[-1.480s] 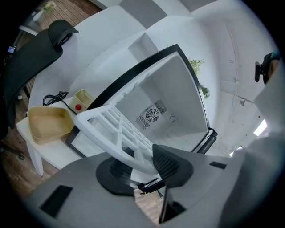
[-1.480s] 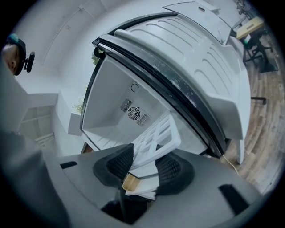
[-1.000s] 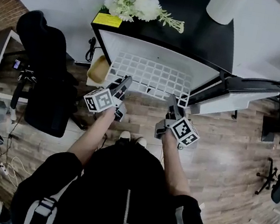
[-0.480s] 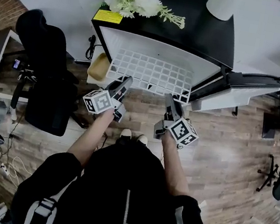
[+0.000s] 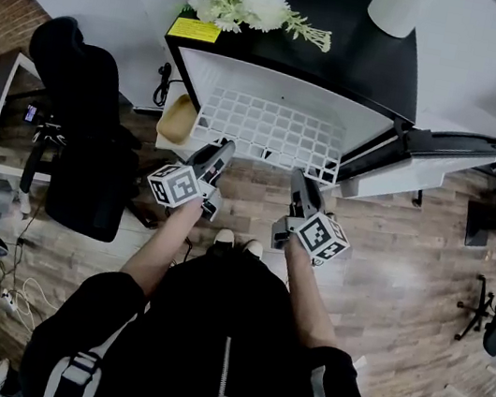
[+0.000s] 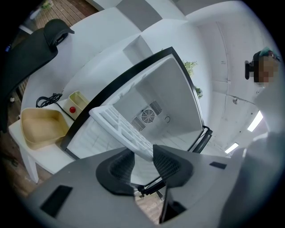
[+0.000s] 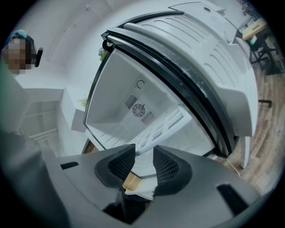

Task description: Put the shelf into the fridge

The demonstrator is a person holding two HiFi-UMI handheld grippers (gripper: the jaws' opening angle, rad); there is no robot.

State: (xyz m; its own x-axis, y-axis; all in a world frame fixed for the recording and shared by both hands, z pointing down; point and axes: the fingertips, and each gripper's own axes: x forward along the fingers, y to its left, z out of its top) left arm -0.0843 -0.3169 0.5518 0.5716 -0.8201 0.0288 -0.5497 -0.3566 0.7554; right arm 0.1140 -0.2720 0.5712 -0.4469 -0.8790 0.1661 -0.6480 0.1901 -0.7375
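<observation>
The left tongs (image 6: 143, 153) have the near edge of the white grid shelf (image 6: 119, 126) between their pads (image 6: 167, 162). The jaws are closing, but the pads do not yet look pressed onto it. The right tongs (image 7: 143, 155) are closing too, and there the shelf's rim fills the gap between the 2 pads, so I read that side as clamped on the shelf. In the head view the 2 tongs sit at the shelf's front edge, 1 toward each front corner, and the person stands square to the open fridge (image 5: 348, 63).

The shelf is partly inside. Its far part lies in the white cavity and its near part sticks out of the opening toward the person. Beyond it the back wall shows a round fan vent (image 6: 147, 116). I cannot tell whether the shelf lies level. The door (image 5: 426, 158) stands swung wide to the right, clear of the shelf.

My judgement is that this is the insertion step, with the shelf entered but not seated. The next move calls for a firm hold at both sides. The shelf should then be levelled so its side edges meet matching supports on the 2 walls, and pushed evenly straight back. Pushing harder on 1 side would likely skew and jam it.
</observation>
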